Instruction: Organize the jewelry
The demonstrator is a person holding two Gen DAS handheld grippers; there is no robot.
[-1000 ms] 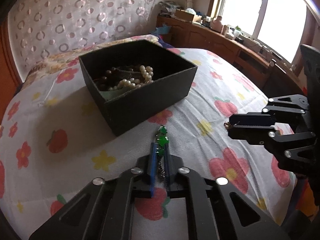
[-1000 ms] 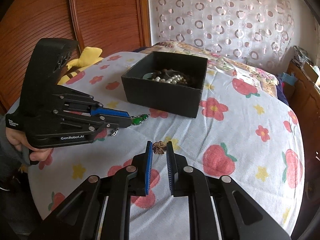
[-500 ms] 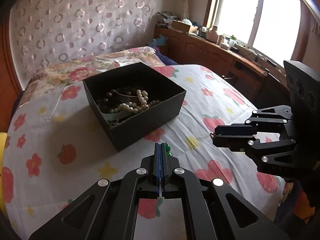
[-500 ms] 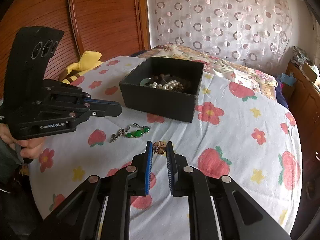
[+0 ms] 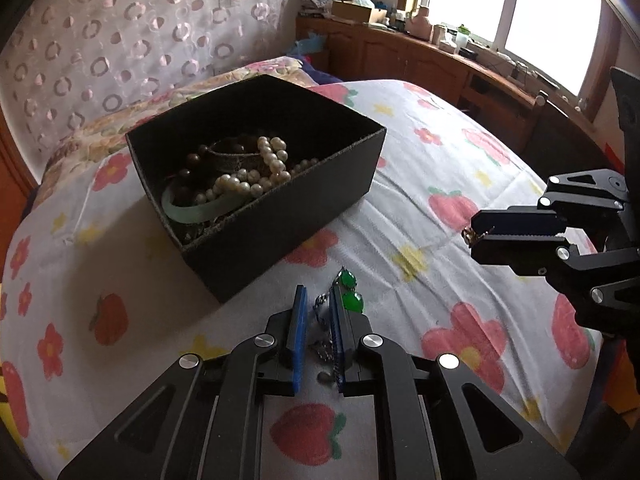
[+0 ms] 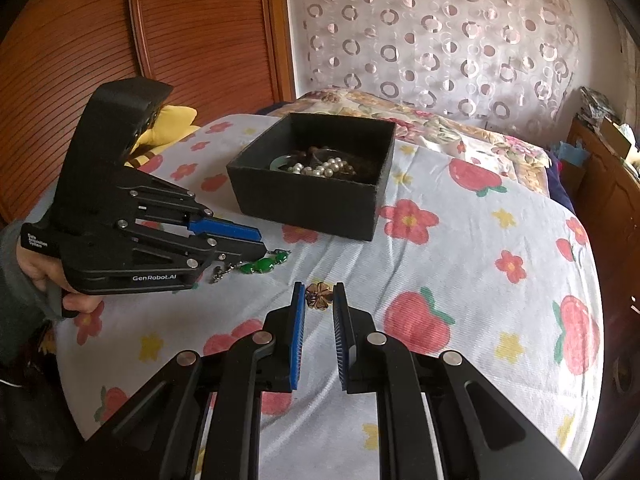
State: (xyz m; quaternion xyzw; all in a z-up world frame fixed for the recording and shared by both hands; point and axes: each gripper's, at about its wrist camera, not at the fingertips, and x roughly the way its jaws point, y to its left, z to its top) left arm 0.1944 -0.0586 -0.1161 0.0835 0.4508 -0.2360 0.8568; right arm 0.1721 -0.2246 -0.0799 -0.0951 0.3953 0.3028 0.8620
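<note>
From my feed, the left gripper [image 5: 319,300] has just been opening around the green-stone silver chain bracelet [image 6: 262,266] lying on the flowered bed sheet [image 6: 460,264] near the black jewelry box [image 5: 280,216], chain partly hidden, while the right gripper [image 6: 319,294] pinches a small gold flower brooch [image 6: 319,295].

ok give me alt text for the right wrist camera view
Right gripper pinches a small gold flower brooch above a strawberry-print bedsheet. At left, the left gripper hovers over a green-stone bracelet; behind sits a black box of pearls.
</note>
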